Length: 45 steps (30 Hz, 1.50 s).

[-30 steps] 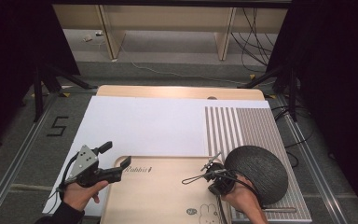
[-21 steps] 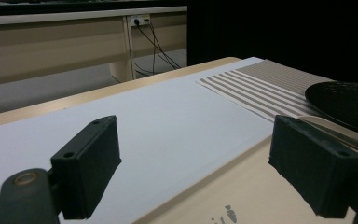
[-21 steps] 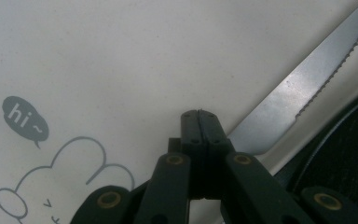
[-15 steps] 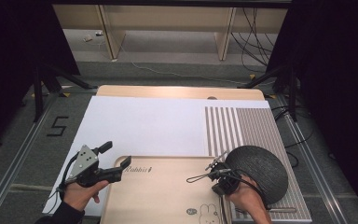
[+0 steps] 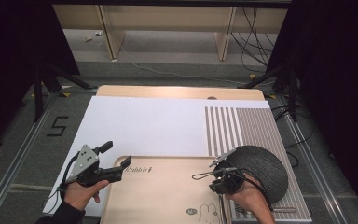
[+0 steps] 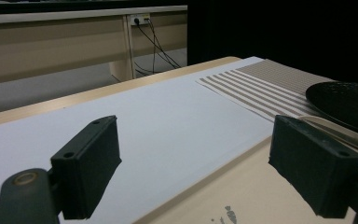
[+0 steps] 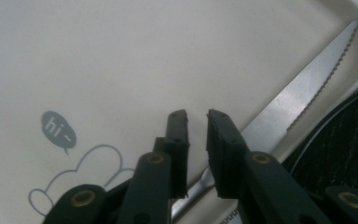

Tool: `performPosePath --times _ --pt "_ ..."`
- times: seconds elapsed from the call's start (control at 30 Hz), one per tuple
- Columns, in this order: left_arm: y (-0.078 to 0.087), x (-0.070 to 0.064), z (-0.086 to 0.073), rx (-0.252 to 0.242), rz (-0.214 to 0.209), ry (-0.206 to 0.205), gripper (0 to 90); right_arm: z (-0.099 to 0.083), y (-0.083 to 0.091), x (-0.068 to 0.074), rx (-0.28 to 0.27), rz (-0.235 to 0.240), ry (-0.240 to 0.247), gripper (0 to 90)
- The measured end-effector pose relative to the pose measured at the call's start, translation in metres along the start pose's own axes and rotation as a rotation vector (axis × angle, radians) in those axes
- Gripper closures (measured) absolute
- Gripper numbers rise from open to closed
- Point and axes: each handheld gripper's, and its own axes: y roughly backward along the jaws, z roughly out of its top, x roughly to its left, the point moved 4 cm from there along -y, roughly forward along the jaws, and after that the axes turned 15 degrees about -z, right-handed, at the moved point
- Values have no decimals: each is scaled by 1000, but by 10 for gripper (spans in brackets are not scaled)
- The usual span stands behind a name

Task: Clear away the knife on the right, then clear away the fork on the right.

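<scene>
A serrated table knife (image 7: 298,93) lies along the right rim of a beige tray (image 7: 121,60). My right gripper (image 7: 196,116) hovers over the knife where blade meets handle. Its jaws stand a narrow gap apart, and I see nothing between the tips. From above, the right gripper (image 5: 221,179) sits at the right edge of the tray (image 5: 163,191), beside a black plate (image 5: 265,168). My left gripper (image 5: 115,156) is held at the tray's near left corner. In the left gripper view it (image 6: 196,172) is wide open, spanning the border of the tray (image 6: 261,191) and white sheet (image 6: 168,116).
The black plate (image 7: 345,140) rests on a striped placemat (image 5: 251,126) at the table's right. A white sheet (image 5: 144,126) covers the middle and left. A rabbit drawing (image 7: 88,163) is printed on the tray. A wooden bench stands beyond the far table edge.
The right gripper has slid a little toward the near edge along the tray's right rim. The left gripper has stayed put and open.
</scene>
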Motion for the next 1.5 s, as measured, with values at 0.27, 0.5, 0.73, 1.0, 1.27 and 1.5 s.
performPosePath --times 0.27,0.5,0.73,1.0,1.27,1.5 --pt "-2 0 0 -2 -1 3 158 2 9 -1 -104 99 -50 476" --pt "-2 0 1 -3 -3 4 158 3 18 -5 -181 127 -89 375" --pt "-2 1 1 -4 -3 5 158 4 26 -10 -246 121 -127 314" --pt "-3 0 1 -2 -7 1 158 1 38 -14 -312 124 -171 289" --pt "-1 0 1 -3 -6 1 158 -8 43 -21 -332 103 -199 282" --pt "-2 1 2 -4 -6 -2 158 -21 48 -28 -346 78 -218 278"
